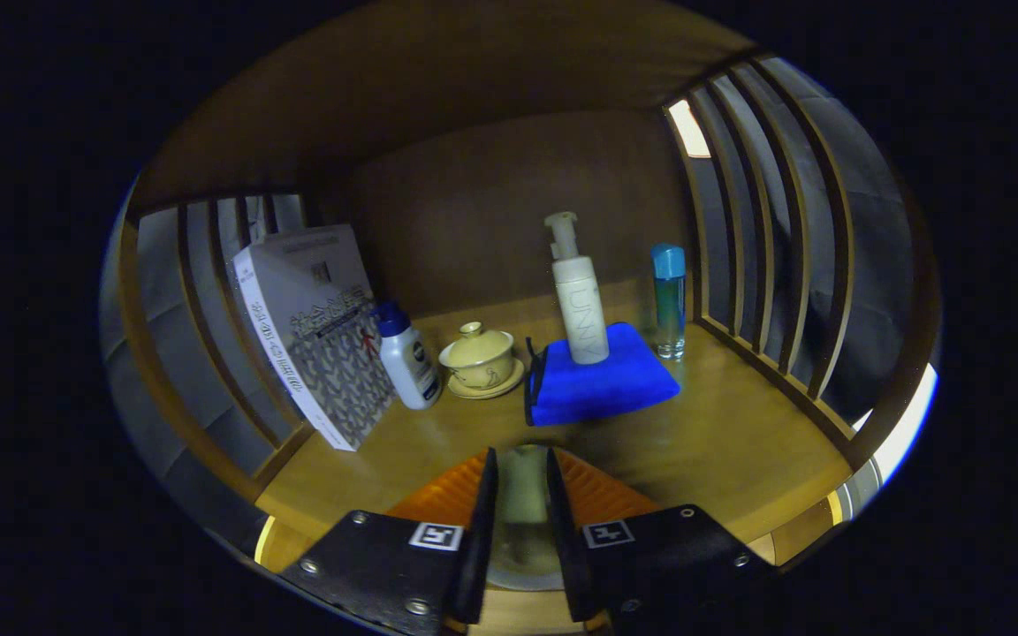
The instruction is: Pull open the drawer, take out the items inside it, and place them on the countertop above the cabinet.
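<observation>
Fingers (522, 459) were nearly closed on a pale rounded item (524, 512) (couldn't tell what), held over the countertop (739, 442). We figured a careless set-down could knock the pump bottle (578, 296) off its blue cloth (602, 382) just ahead.

Book (319, 331): cover and spine carry Chinese characters, not legible here. Pump bottle (581, 309): vertical lettering. Gripper (522, 468): one square coded marker per finger mount; fingers stand narrowly apart, flanking a pale object (522, 521).
</observation>
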Demonstrator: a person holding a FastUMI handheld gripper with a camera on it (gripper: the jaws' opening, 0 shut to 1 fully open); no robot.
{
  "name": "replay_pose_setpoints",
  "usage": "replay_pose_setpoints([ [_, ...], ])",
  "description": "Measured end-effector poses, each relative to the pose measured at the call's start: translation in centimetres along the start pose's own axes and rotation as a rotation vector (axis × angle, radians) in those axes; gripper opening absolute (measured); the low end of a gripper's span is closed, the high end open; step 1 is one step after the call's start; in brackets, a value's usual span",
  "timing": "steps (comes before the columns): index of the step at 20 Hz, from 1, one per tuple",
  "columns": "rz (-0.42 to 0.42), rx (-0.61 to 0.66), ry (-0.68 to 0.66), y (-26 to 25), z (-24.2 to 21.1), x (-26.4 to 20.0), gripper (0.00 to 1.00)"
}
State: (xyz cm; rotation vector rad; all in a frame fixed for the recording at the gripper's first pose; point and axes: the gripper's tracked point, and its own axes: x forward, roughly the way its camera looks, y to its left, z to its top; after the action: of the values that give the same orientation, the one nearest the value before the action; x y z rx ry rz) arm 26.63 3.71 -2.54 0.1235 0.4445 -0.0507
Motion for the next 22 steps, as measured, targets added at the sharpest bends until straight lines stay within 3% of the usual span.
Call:
replay_pose_setpoints([
  [4,-0.005,-0.015,-0.042,-0.1,0.6,-1.0,0.96],
  [12,0.066,-0.078,-0.179,1.4,2.4,-8.1,0.96],
  [22,0.055,-0.123,-0.346,0.8,1.6,-16.2,0.95],
])
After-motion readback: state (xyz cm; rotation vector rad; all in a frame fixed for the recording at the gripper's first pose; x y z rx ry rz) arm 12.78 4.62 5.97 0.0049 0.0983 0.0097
